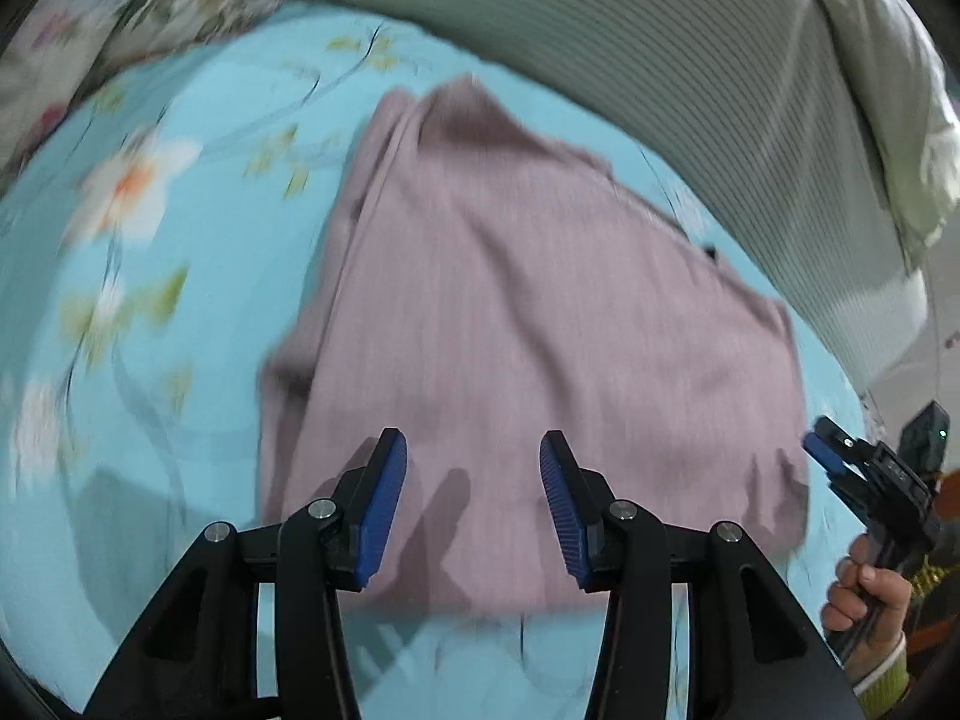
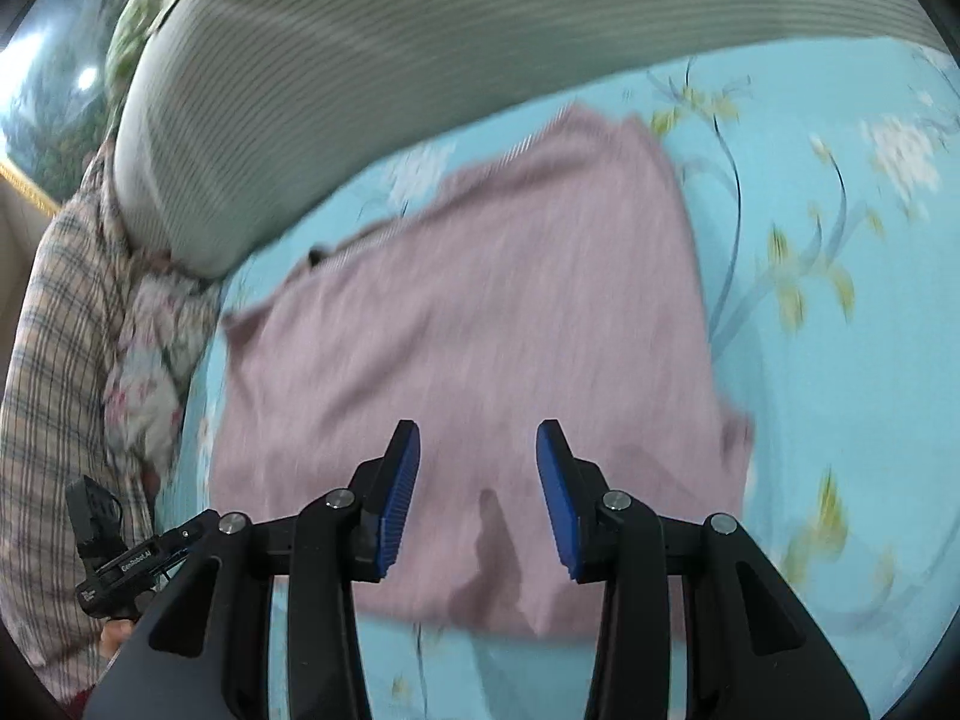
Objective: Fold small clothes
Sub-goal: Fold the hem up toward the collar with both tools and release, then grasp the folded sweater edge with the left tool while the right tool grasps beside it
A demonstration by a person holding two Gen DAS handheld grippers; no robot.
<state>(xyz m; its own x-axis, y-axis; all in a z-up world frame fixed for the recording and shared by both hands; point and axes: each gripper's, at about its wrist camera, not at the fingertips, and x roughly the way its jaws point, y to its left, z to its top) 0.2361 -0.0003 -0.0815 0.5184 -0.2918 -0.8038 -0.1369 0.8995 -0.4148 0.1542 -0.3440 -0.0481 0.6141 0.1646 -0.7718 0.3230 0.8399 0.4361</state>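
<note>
**On the bed: both claws above a half-folded mauve garment**

Across the turquoise flowered bedsheet (image 1: 180, 276) lies the mauve garment (image 1: 528, 312), already doubled into a rough rectangle, with a narrower layer showing along its left side in the left wrist view. Behind it runs a grey striped cushion (image 1: 690, 78). The left claw (image 1: 474, 504) hangs over the garment's near edge with its jaws apart and nothing between them; the right claw (image 2: 477, 498) does the same, jaws apart and empty, its shadow falling on the cloth below. The person's hand (image 1: 864, 594) on the right tool shows at the edge of the left view. Both pictures are blurred, so fine creases cannot be read.

The next fold probably starts from the near hem. To do it well, each claw should come down on a near corner and pinch all layers together, not just the top one. Lift both corners evenly and carry them over the far edge together, so the loose left layer does not slide out.
</note>
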